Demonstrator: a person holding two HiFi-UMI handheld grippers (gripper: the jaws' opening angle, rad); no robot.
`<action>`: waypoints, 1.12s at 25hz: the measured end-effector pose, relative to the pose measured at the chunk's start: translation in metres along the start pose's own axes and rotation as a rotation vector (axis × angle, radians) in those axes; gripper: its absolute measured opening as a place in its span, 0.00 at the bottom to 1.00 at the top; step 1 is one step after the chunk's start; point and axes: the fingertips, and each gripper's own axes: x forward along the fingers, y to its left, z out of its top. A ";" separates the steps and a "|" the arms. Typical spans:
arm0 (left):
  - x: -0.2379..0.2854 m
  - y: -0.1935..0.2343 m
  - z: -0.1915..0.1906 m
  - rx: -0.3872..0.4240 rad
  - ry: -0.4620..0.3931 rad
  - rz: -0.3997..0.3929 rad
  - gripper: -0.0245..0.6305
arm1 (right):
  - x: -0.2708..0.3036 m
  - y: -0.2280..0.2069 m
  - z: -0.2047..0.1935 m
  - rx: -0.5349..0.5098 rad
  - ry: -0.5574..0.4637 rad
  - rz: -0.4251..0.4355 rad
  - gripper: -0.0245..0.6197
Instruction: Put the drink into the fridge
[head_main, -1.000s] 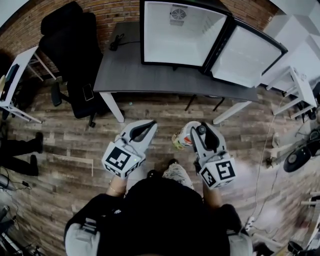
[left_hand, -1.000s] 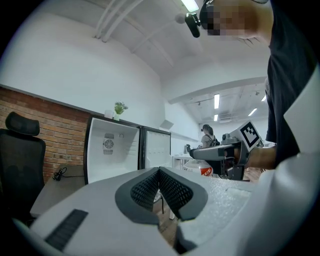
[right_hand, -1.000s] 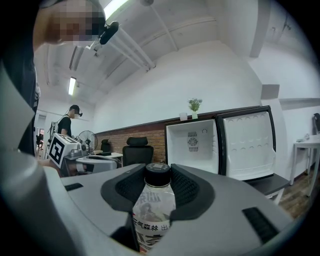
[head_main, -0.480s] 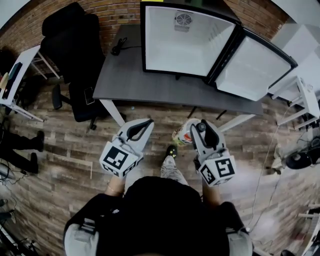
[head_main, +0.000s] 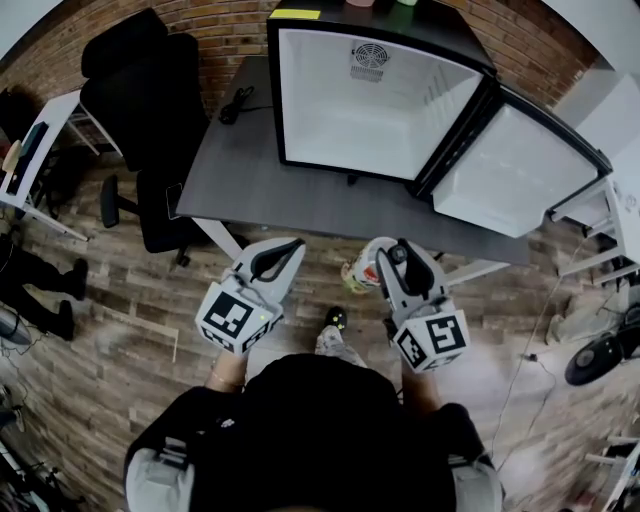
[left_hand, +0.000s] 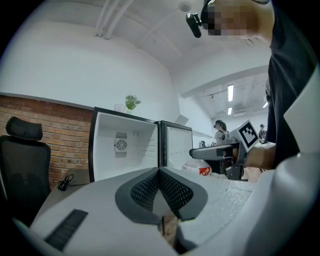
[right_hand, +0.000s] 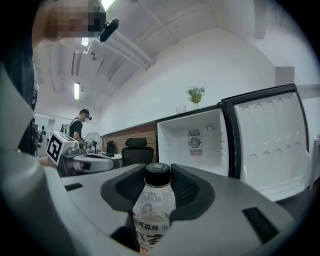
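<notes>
Brick-walled room, wood floor; fridge (head_main: 370, 110) at table's (head_main: 250, 185) back edge, door (head_main: 510, 175) swung wide, interior bare. Fridge seen closer than second ago, so approach under way; bottle (head_main: 362, 274) clamped in right gripper (head_main: 384, 262), short of table's front edge; left gripper (head_main: 280, 258) closed, empty.

Grey table (head_main: 262, 190) bears open fridge (head_main: 370, 115) and black cable (head_main: 236, 104).

The room is brightly and evenly lit by ceiling strip lights (right_hand: 76, 91). Edges are bent and darkened by fisheye distortion. The floor (head_main: 520, 375) is partly smeared by motion blur.
</notes>
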 end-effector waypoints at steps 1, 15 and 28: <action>0.006 0.003 0.000 0.001 0.005 0.005 0.03 | 0.005 -0.006 0.001 0.003 -0.005 0.006 0.28; 0.085 0.025 0.013 0.031 0.051 0.063 0.03 | 0.061 -0.082 0.009 0.027 -0.025 0.097 0.28; 0.134 0.049 0.013 0.021 0.035 0.120 0.03 | 0.101 -0.124 0.014 0.005 -0.029 0.158 0.28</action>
